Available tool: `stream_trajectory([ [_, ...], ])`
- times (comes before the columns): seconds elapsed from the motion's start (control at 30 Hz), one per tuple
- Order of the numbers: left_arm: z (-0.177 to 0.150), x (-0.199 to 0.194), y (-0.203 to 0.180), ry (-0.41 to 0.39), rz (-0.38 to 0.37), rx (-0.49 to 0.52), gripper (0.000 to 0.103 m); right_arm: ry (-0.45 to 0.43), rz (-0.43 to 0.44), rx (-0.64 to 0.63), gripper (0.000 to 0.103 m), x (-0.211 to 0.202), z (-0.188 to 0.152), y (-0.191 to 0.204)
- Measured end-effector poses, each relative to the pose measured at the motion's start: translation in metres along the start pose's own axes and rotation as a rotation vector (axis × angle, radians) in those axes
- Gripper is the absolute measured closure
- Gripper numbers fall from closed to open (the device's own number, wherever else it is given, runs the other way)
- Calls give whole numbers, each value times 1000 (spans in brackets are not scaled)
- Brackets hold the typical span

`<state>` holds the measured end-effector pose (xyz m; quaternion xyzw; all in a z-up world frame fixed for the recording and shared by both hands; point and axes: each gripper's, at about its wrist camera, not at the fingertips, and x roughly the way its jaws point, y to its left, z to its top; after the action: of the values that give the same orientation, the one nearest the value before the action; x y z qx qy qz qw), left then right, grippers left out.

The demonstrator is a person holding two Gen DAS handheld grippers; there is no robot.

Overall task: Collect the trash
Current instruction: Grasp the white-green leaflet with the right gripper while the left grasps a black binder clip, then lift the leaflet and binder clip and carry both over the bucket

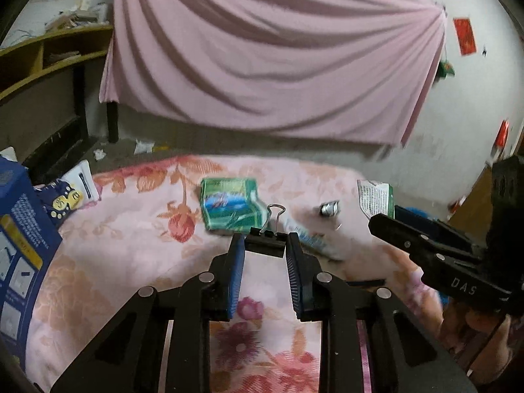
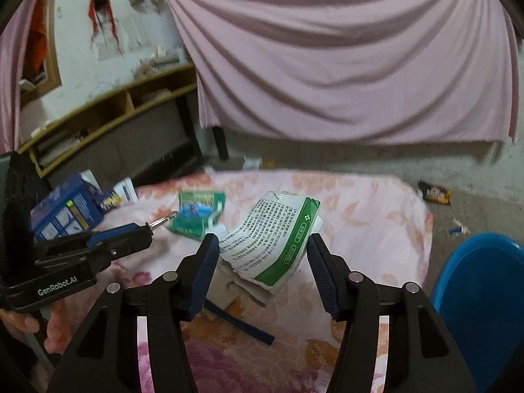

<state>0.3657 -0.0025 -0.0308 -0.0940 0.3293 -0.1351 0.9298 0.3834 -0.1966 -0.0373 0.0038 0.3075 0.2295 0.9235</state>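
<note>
while the left gripper (image 1: 265,245) clamps a binder clip (image 1: 267,237) clear of the bed (image 1: 131,229), the right gripper (image 2: 262,255) pinches a torn carton (image 2: 278,245) for binning.

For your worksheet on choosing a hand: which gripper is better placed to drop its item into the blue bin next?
Probably the right gripper: the blue bin sits just beside it, and it holds the torn carton.
</note>
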Motion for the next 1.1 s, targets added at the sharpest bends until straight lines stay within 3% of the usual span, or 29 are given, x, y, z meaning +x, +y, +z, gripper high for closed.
stream_trajectory([
  [0.1, 2, -19, -11, -106, 5, 13, 82, -112, -11, -15, 49, -21, 1, 1],
  [0.2, 4, -34, -21, -198, -1, 7, 82, -237, -77, -36, 49, -43, 2, 1],
  [0.5, 33, -66, -67, -376, -68, 24, 82, -519, -223, -35, 49, -103, -1, -19],
  [0.9, 60, -50, -172, -381, -202, 221, 81, -557, -338, 28, 48, -152, -17, -79],
  [1.1, 57, -24, -221, -310, -275, 264, 81, -469, -368, 87, 47, -164, -31, -114],
])
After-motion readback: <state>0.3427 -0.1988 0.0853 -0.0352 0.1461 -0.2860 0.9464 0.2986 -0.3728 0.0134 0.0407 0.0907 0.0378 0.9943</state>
